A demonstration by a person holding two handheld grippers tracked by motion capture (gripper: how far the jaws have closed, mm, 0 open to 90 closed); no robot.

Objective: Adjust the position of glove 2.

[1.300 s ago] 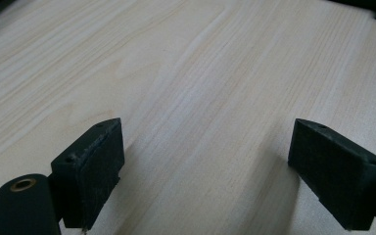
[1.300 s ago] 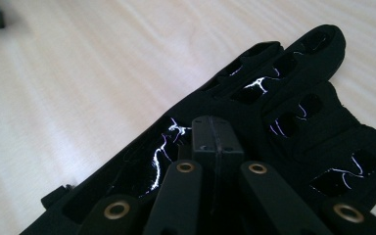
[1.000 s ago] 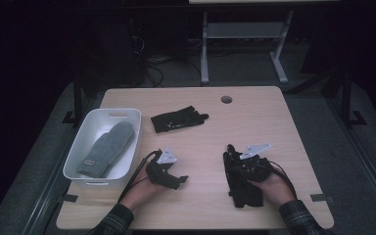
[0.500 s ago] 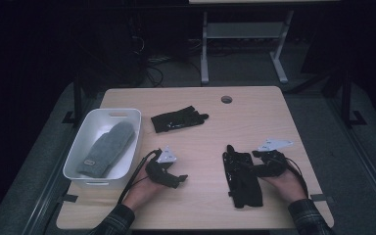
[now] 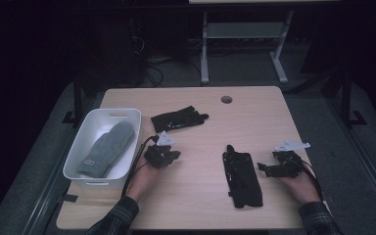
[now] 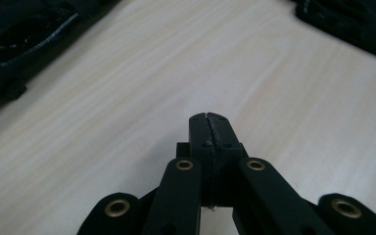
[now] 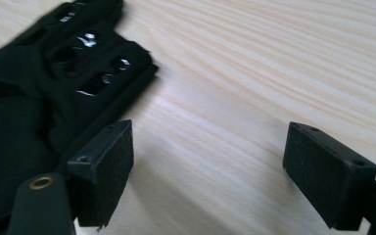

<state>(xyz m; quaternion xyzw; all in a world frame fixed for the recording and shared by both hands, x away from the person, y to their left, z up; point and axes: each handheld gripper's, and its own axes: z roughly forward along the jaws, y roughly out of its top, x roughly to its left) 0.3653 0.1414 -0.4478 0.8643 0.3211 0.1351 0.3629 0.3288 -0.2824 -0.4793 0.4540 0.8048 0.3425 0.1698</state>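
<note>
A black glove (image 5: 242,178) lies flat on the wooden table (image 5: 269,117), just left of my right gripper (image 5: 265,169). In the right gripper view that glove (image 7: 44,93) lies beside the left pad. The right gripper (image 7: 210,161) is open; its jaws have just been opening, with bare wood between them. A second black glove (image 5: 178,119) lies farther back. My left gripper (image 5: 175,155) hovers near the table's middle left. Its jaws (image 6: 209,120) have just been closing and are shut on nothing.
A white bin (image 5: 127,115) at the left edge holds a grey mitten (image 5: 106,147). A round cable hole (image 5: 226,99) is near the far edge. Black glove fabric (image 6: 24,34) shows in the upper corners of the left gripper view. A metal stand (image 5: 245,29) sits behind the table.
My right gripper has let go of the near black glove, opened, and slid right off it. My left gripper has shut and moved slightly away from the front edge.
</note>
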